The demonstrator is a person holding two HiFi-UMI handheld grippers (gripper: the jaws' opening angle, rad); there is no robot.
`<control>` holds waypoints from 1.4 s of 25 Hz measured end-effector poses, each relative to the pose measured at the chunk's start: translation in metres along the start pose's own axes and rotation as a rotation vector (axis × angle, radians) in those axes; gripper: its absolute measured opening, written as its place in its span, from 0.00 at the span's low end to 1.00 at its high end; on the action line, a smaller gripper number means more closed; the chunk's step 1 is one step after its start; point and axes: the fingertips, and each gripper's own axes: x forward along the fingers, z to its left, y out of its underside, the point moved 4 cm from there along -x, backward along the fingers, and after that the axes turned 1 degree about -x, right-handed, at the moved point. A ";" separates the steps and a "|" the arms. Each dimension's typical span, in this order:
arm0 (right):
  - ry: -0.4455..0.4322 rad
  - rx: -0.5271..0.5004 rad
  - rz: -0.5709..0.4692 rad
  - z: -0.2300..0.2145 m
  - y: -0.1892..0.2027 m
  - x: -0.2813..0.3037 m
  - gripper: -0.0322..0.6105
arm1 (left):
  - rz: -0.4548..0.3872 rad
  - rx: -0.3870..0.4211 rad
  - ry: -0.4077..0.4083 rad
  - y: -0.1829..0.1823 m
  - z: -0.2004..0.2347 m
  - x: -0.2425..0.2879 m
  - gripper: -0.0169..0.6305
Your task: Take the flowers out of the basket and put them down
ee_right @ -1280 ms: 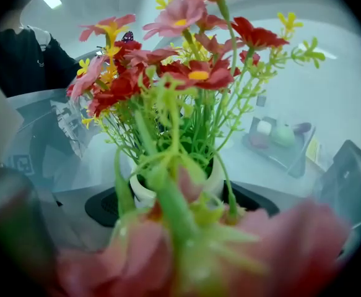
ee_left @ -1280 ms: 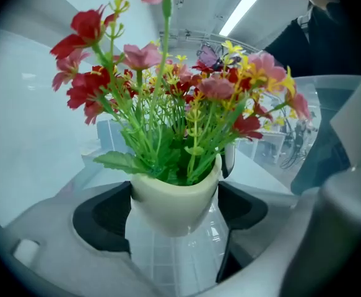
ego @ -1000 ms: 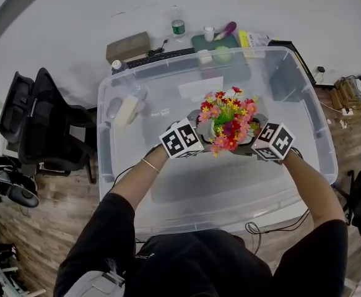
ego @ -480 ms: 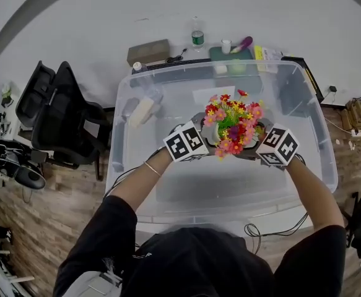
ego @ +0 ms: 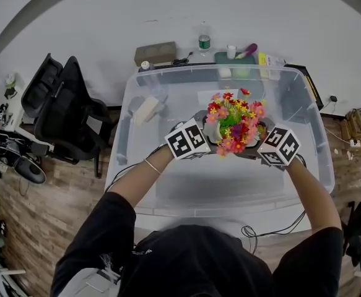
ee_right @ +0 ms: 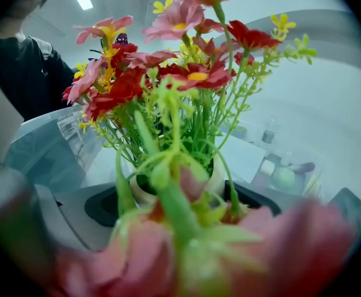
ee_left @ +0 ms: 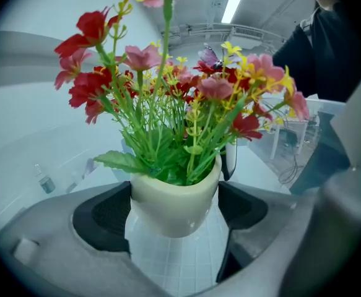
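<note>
A bunch of red, pink and yellow artificial flowers (ego: 234, 127) stands in a small cream pot (ee_left: 175, 203). Both grippers hold it up over a large clear plastic bin (ego: 230, 187). My left gripper (ego: 205, 133) clamps the pot from the left, its dark pads (ee_left: 106, 215) pressed on the pot's sides. My right gripper (ego: 256, 142) clamps it from the right. In the right gripper view the pot's rim (ee_right: 216, 179) shows between that gripper's (ee_right: 180, 206) jaws, behind blurred blooms close to the lens. No basket can be made out.
The bin covers most of a desk. Behind it stand a brown box (ego: 155, 52), a bottle (ego: 205, 42), a keyboard and small green and purple items (ego: 242, 53). A black chair (ego: 65, 113) is at the left, and cables lie on the wooden floor.
The head view has shifted a little. Both grippers keep the same hold on the pot, which has barely moved relative to the bin.
</note>
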 end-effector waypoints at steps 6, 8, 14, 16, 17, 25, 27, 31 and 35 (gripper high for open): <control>0.009 -0.008 -0.019 0.002 -0.008 -0.006 0.74 | -0.003 0.009 -0.013 -0.008 -0.001 -0.007 0.69; 0.013 -0.010 -0.026 0.003 -0.012 -0.008 0.75 | -0.005 0.013 -0.017 -0.011 0.000 -0.010 0.69; 0.021 -0.016 -0.036 0.007 -0.020 -0.011 0.75 | -0.006 0.026 -0.026 -0.017 -0.002 -0.019 0.69; 0.024 -0.017 -0.039 0.009 -0.023 -0.013 0.75 | -0.006 0.030 -0.027 -0.019 -0.003 -0.022 0.69; 0.025 -0.018 -0.040 0.010 -0.025 -0.013 0.75 | -0.006 0.032 -0.028 -0.020 -0.003 -0.024 0.69; 0.039 -0.034 -0.053 0.022 -0.039 -0.021 0.75 | -0.016 0.047 -0.042 -0.029 -0.010 -0.041 0.69; 0.043 -0.039 -0.057 0.025 -0.042 -0.023 0.75 | -0.018 0.052 -0.046 -0.031 -0.012 -0.045 0.69; 0.052 -0.047 -0.065 0.032 -0.050 -0.027 0.75 | -0.019 0.059 -0.053 -0.035 -0.016 -0.054 0.69; 0.063 -0.045 -0.078 0.038 -0.057 -0.028 0.75 | -0.022 0.071 -0.052 -0.038 -0.018 -0.063 0.69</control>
